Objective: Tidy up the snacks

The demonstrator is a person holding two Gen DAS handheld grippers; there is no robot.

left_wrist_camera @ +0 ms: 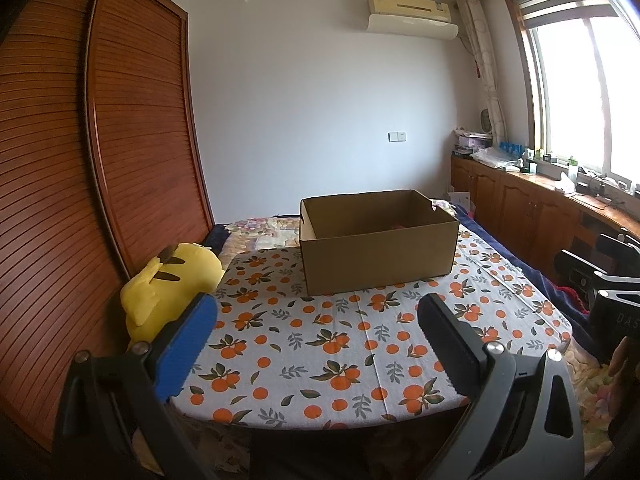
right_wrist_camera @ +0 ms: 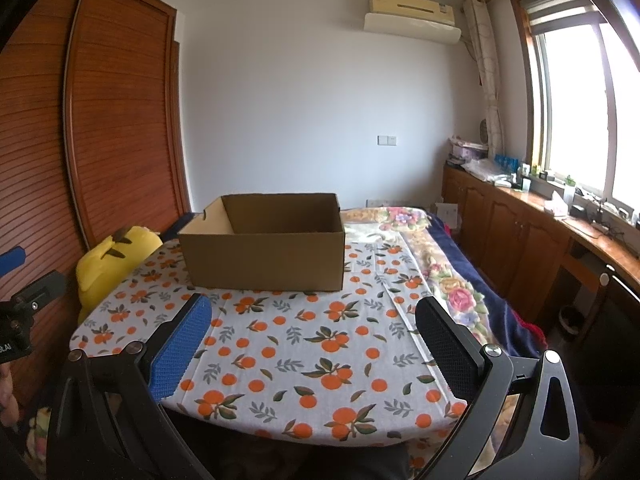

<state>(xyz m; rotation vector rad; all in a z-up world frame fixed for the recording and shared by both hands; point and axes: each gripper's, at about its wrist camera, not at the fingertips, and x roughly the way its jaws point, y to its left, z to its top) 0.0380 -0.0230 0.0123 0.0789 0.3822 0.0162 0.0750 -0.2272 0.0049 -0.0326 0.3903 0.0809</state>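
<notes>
An open brown cardboard box [left_wrist_camera: 378,248] [right_wrist_camera: 266,254] stands at the far end of a table covered with an orange-fruit cloth [left_wrist_camera: 320,340] [right_wrist_camera: 312,344]. A bit of red shows inside the box in the left wrist view; its contents are otherwise hidden by the walls. My left gripper [left_wrist_camera: 318,312] hangs open over the near part of the cloth, nothing between its fingers. My right gripper [right_wrist_camera: 314,314] is open too, over the near edge, and holds nothing. No loose snacks show on the cloth.
A yellow plush toy [left_wrist_camera: 168,292] [right_wrist_camera: 108,268] lies at the table's left edge beside a tall wooden slatted wardrobe [left_wrist_camera: 100,160]. A bed with a floral blanket [right_wrist_camera: 456,280] runs right of the table. Wooden cabinets [right_wrist_camera: 520,236] with clutter line the window wall.
</notes>
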